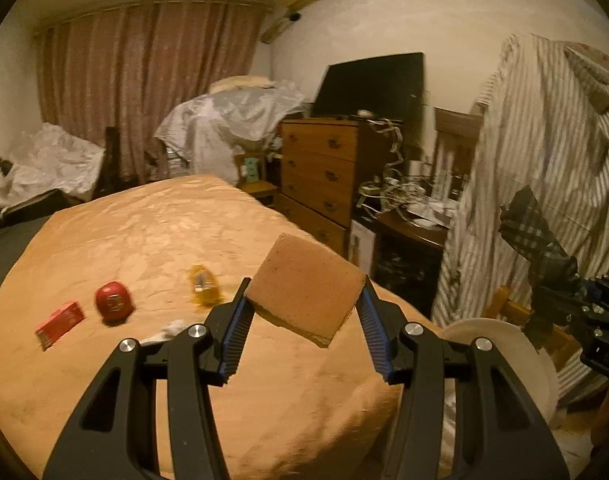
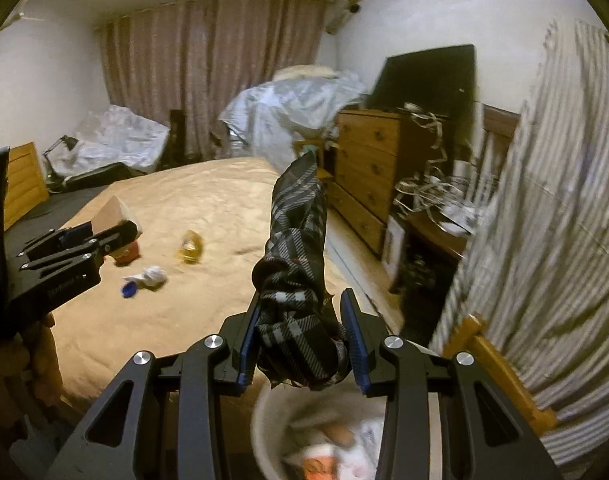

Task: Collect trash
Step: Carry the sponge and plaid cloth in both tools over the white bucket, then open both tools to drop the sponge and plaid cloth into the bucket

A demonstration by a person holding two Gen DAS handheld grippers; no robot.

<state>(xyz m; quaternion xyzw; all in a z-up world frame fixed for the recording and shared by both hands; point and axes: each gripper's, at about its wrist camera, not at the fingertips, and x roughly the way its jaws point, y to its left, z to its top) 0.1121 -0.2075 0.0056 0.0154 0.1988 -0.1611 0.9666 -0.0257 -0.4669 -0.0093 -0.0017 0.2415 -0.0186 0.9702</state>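
Note:
My left gripper (image 1: pixel 304 300) is shut on a flat brown cardboard piece (image 1: pixel 304 290) held above the bed's near right corner; it also shows in the right wrist view (image 2: pixel 112 210). My right gripper (image 2: pixel 300 320) is shut on a dark plaid cloth (image 2: pixel 296 248) held over a white bin (image 2: pixel 264 416) with trash inside. The cloth shows in the left wrist view (image 1: pixel 532 232). On the bed (image 1: pixel 144 240) lie a red box (image 1: pixel 58 322), a red round item (image 1: pixel 113 300), a yellow wrapper (image 1: pixel 203 285), crumpled white paper (image 2: pixel 152 276) and a blue cap (image 2: pixel 128 290).
A wooden chest of drawers (image 1: pixel 324 168) with a black screen (image 1: pixel 372 84) stands right of the bed. A dark side table (image 1: pixel 408 236) holds tangled cables. A striped sheet (image 1: pixel 544 152) hangs at the right. Covered piles sit before the curtains (image 1: pixel 144 76).

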